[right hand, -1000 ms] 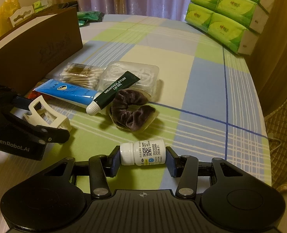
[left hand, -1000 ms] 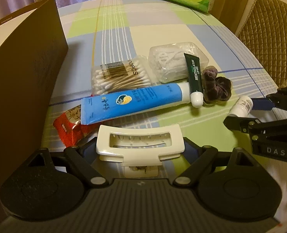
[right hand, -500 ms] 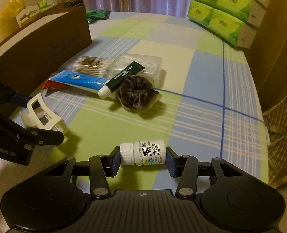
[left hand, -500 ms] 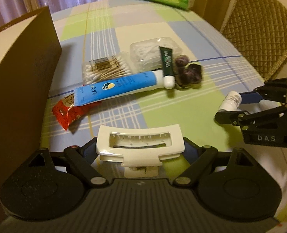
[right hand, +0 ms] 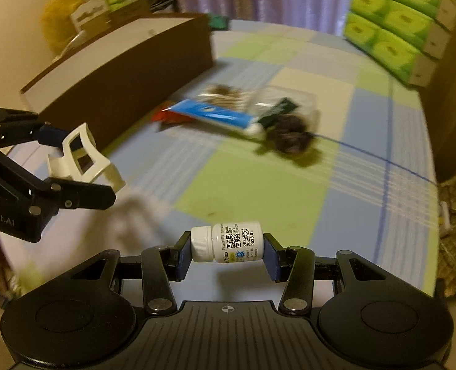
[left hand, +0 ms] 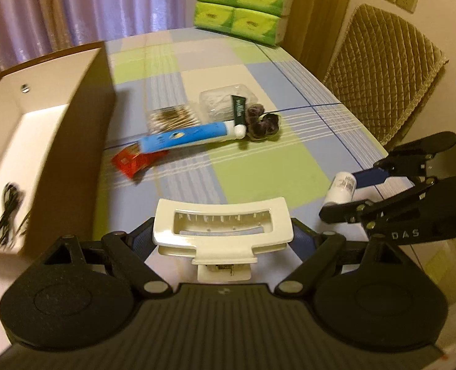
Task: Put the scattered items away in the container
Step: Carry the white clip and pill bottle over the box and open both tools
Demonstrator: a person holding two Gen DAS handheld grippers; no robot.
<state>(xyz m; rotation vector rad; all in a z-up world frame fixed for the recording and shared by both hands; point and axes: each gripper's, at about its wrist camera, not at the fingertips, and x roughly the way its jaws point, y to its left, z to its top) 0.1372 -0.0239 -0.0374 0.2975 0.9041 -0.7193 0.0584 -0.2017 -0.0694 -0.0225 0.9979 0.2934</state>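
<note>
A home dining room: checked tablecloth point(left hand: 259, 169), padded chair point(left hand: 382, 71), curtains point(left hand: 89, 3).

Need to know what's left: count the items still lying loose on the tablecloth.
6, in one cluster: red packet, blue tube, cotton swabs, clear box, green tube, scrunchie. More may hide underneath.

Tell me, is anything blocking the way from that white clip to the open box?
Nothing visible. The left tool holds the white clip above the table, beside the box. The box's near wall is the only thing to clear; inside lies just a black cable.
</note>
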